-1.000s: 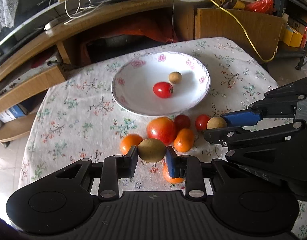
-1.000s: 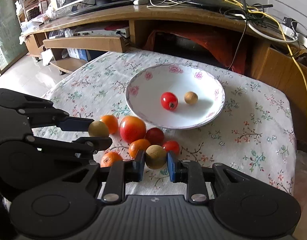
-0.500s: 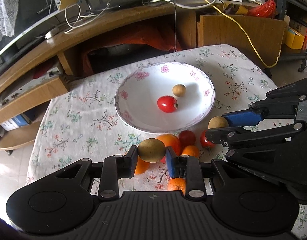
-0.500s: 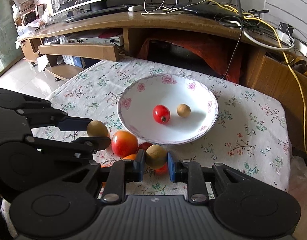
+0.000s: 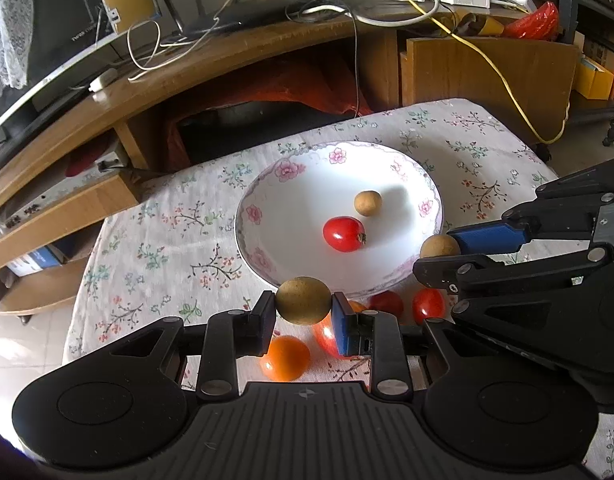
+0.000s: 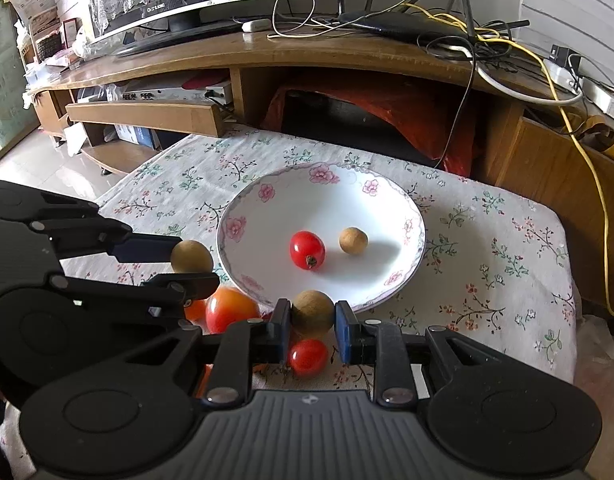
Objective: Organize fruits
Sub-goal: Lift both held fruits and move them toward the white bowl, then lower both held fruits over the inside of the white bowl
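Brown longans fill both claws: the left claw [image 5: 303, 314] is clamped on one longan [image 5: 303, 300], the right claw [image 6: 312, 326] on another [image 6: 313, 313], both raised at the near rim of the floral plate [image 6: 267, 196], probably for dropping in. One tomato [image 6: 307, 249] and one small longan [image 6: 353, 241] already lie in the plate, while the loose tomatoes and oranges [image 5: 285, 358] wait on the desk [image 6: 507, 272] just near of it.

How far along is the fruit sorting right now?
Early. The plate holds one cherry tomato and one longan. Each tongs, left and right, grips another brown fruit near the rim. Tomatoes and an orange fruit remain on the cloth.
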### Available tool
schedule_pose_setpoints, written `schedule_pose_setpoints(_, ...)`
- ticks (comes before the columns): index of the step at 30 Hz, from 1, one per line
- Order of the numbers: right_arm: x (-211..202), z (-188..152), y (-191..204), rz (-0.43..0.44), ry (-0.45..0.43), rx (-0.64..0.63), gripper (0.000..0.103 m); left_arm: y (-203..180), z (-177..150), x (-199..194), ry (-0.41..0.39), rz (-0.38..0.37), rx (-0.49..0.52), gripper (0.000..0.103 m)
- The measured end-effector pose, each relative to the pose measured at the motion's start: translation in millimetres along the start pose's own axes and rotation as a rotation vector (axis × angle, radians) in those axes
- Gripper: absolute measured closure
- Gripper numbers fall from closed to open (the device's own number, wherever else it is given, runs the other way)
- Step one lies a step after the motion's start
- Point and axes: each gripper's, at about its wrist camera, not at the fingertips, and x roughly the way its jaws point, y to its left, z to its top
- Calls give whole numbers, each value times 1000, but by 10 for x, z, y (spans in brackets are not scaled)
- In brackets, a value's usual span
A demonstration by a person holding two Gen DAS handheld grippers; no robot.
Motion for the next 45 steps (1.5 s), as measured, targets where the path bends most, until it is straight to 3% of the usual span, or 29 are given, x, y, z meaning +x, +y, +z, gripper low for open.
schedule_pose_setpoints(23,381,249,-232,0,0,19,76,62,263,375,17,21,-5,67)
schedule_pose_setpoints(45,717,293,-324,28,21,33,76,119,289,676,55,35,-18,66)
